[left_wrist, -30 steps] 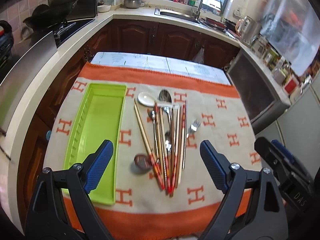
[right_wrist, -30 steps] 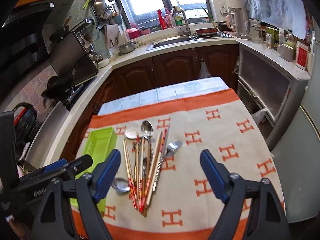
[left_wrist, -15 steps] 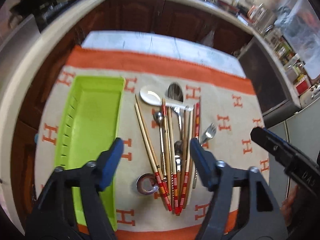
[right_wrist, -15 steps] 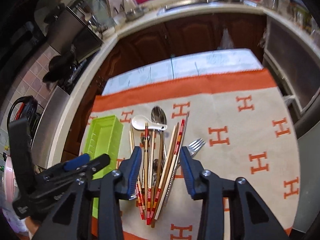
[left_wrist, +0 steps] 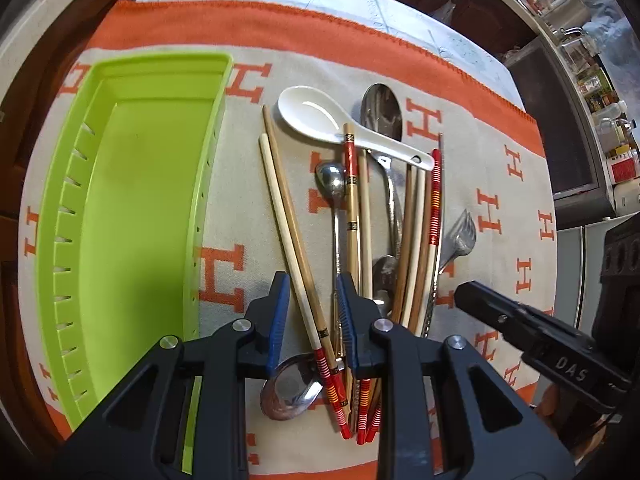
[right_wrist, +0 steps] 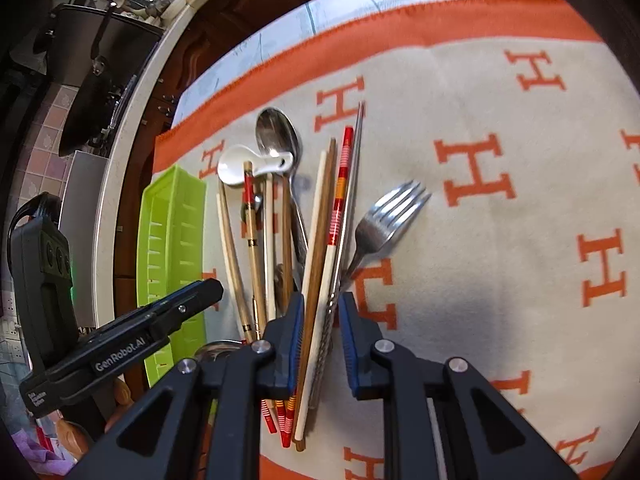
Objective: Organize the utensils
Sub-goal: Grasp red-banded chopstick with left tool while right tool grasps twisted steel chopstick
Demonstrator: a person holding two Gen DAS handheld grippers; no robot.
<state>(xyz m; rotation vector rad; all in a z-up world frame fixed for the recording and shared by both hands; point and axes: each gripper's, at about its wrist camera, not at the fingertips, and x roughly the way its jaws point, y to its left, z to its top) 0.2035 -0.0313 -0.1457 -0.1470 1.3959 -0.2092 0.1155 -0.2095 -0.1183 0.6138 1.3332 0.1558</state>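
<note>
Over the utensil pile (left_wrist: pixel 360 240), both grippers straddle chopsticks. Left gripper (left_wrist: pixel 313 320) and right gripper (right_wrist: pixel 320 320) are narrowed, not visibly clamped, probably preparing pickups for the green tray (left_wrist: pixel 132 216).

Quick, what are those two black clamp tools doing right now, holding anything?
Left tool: partly open, straddling a pair of chopsticks, not clamped.
Right tool: partly open around some chopsticks in the pile, not clamped.

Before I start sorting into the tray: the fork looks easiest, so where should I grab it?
Take the fork at its neck just below the tines, from above, hand-held gripper jaws across its width. Its head lies free on the cloth at the pile's right edge, while the lower handle runs under the chopsticks.
</note>
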